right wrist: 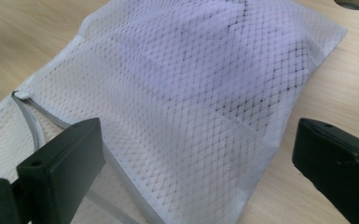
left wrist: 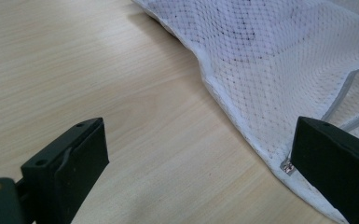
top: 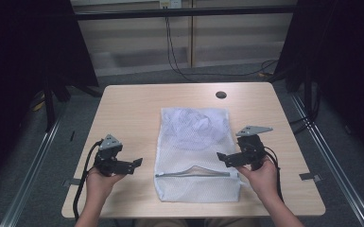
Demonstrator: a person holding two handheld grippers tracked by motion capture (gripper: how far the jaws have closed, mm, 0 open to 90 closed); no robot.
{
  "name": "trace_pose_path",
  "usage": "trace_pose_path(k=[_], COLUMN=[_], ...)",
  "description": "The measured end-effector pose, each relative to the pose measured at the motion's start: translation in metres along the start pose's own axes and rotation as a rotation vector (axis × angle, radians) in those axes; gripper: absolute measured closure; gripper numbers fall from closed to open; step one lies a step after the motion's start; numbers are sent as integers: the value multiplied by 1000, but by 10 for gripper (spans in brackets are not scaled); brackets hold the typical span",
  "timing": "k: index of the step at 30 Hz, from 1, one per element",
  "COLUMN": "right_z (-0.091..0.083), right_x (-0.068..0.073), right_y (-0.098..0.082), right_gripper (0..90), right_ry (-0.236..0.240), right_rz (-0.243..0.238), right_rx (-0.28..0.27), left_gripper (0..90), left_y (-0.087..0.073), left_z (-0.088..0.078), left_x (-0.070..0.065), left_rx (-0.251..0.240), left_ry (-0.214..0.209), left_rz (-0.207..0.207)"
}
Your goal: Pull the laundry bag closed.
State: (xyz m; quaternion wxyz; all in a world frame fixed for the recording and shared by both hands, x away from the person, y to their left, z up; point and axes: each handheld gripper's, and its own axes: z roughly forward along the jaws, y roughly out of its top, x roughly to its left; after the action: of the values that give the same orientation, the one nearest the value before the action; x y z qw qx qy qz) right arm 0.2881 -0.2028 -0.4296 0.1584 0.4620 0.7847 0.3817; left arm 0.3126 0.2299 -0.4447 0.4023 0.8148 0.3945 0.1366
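Observation:
A white mesh laundry bag (top: pixel 195 151) lies flat on the middle of the wooden table (top: pixel 132 109), with pale fabric bunched inside its far half and a grey zipper (top: pixel 191 174) partly open near its front. My left gripper (top: pixel 137 163) hovers just left of the bag, open, jaws pointing at the bag's left edge (left wrist: pixel 242 126). My right gripper (top: pixel 221 158) is held at the bag's right side, open, with the mesh (right wrist: pixel 191 93) below and between its jaws, untouched.
A dark round hole (top: pixel 221 94) sits in the table's far edge area. Bare wood lies left and right of the bag. Black curtains, metal floor rails and cables surround the table.

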Motion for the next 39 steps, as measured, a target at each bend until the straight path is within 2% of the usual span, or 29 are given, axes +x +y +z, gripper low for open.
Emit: trace_pose_path(k=[2, 6, 8, 13, 14, 20, 24, 25, 29, 30, 33, 34, 39], right_z=[1, 4, 5, 10, 11, 17, 22, 23, 28, 30, 34, 35, 41], right_x=[1, 6, 9, 15, 17, 25, 30, 32, 38, 39, 43, 43, 49], right_y=[1, 2, 3, 4, 4, 7, 9, 10, 11, 12, 13, 13, 14], right_gripper=[49, 40, 44, 50, 49, 76, 64, 64, 59, 59, 58, 59, 65], right_ry=[20, 29, 34, 42, 41, 67, 76, 80, 83, 86, 91, 97, 110], right_rz=[6, 3, 12, -4, -7, -19, -24, -22, -27, -35, -29, -30, -23], right_rx=[15, 25, 28, 32, 31, 33, 43, 50, 65, 67, 76, 77, 80], left_gripper=[36, 37, 39, 41, 42, 43, 43, 43, 42, 43, 43, 43, 46], left_y=[0, 0, 0, 0, -1, 0, -1, -1, -1, -1, -1, -1, -1], left_z=[0, 1, 2, 4, 4, 3, 3, 2, 3, 3, 3, 3, 1], left_x=[0, 0, 0, -1, -2, -2, -2, -1, -2, -1, -1, -2, 0], left_rx=[-1, 16, 16, 30, 25, 28, 34, 37, 38, 49, 48, 35, 40], left_ry=[2, -3, -9, -19, -16, -16, -22, -19, -18, -14, -18, -24, -24], left_rz=[0, 10, 2, 12, 1, 8, 3, 13, 11, 24, 22, 10, 17])
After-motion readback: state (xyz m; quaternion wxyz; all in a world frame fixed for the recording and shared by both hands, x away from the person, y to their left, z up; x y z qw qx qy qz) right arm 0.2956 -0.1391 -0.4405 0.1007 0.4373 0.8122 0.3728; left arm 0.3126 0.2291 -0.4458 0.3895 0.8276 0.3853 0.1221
